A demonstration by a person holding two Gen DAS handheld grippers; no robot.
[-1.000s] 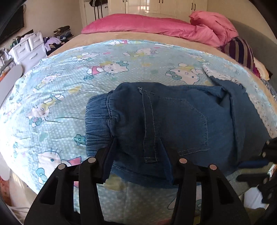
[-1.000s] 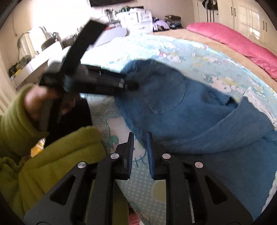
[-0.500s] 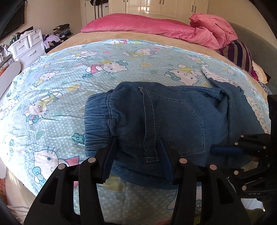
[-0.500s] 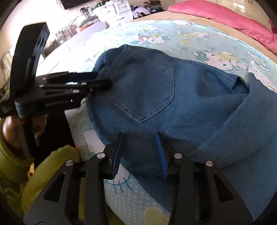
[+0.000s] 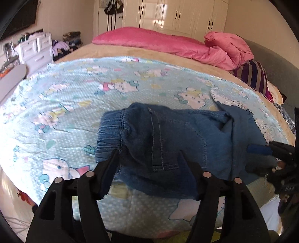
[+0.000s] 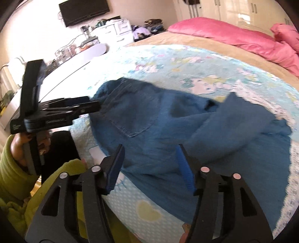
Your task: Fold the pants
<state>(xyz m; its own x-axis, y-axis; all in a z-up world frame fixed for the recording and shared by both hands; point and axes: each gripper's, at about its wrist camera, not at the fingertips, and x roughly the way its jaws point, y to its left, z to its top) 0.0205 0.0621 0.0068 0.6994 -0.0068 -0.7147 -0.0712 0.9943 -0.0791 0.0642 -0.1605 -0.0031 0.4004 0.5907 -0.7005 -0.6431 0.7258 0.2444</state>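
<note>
The right hand-held gripper [image 6: 149, 164], nearly closed a second ago, is opening wide over the denim pants [image 5: 168, 134] at lower centre on the bed [image 5: 56, 97]. The left hand-held gripper [image 5: 149, 162] is also opening, straddling their near edge.

Pants [image 5: 168, 138]: matt blue denim, stitched seams. Bedspread [image 5: 74, 104]: printed cloth. Wardrobe [image 5: 177, 16]: glossy white. Fingers [image 6: 184, 168]: matt black plastic

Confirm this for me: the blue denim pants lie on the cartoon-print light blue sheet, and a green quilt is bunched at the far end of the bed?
Not quite: the quilt at the far end is pink, not green, as the left wrist view shows. The blue denim pants do lie on the cartoon-print light blue sheet.
</note>
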